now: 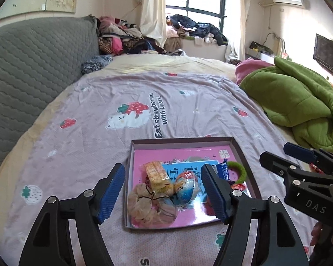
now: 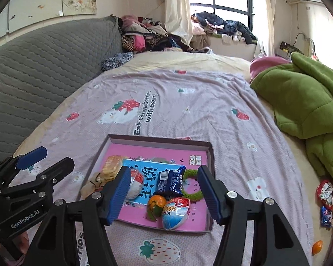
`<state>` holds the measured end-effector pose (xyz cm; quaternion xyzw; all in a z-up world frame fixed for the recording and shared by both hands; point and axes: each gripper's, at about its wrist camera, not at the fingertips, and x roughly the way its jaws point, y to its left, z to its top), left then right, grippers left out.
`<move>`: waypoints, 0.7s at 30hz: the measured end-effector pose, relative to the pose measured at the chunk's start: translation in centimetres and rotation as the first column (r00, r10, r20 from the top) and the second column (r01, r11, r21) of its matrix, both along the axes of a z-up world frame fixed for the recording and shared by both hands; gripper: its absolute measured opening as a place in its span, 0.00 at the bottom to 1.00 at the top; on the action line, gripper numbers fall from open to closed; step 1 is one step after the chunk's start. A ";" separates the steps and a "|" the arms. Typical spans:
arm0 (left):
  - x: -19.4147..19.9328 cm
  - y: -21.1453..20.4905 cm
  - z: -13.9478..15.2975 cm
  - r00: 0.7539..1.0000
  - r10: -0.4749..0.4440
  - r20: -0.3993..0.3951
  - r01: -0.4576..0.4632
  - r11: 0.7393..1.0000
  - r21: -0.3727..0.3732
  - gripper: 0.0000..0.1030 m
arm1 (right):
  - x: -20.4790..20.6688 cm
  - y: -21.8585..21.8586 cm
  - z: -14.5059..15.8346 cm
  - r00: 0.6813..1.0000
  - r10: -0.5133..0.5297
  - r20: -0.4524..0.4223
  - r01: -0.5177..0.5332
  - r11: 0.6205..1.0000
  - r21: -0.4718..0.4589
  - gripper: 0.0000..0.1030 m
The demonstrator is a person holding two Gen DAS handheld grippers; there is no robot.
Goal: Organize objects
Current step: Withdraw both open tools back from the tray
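Shallow box lid [image 2: 211, 155] lying flat on the strawberry-print sheet [image 2: 188, 115], holding a scrunchie [image 1: 152, 206], yellow snack pack [image 1: 156, 176], two egg-shaped sweets [image 2: 175, 212], blue wrapper [image 2: 172, 180], small orange [image 2: 156, 204] and green ring [image 2: 189, 185]. Left gripper [image 1: 163, 194] and right gripper [image 2: 164, 195] hang above it, jaws apart and empty. The sheet beyond the lid's far rim lies open up to the green blanket [image 2: 304, 102] (right) and grey headboard [image 1: 33, 66] (left). Loose wrappers [image 2: 326, 201] and a second orange [image 2: 317, 247] sit near the bed's right edge.
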<state>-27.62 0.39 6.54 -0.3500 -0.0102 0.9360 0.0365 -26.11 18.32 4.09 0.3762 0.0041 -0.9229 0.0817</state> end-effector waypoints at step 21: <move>8.1 1.0 1.9 1.000 0.007 -0.027 -0.007 1.000 -0.024 0.71 | 8.3 1.4 1.5 0.997 0.000 -0.081 -0.002 1.000 -0.026 0.67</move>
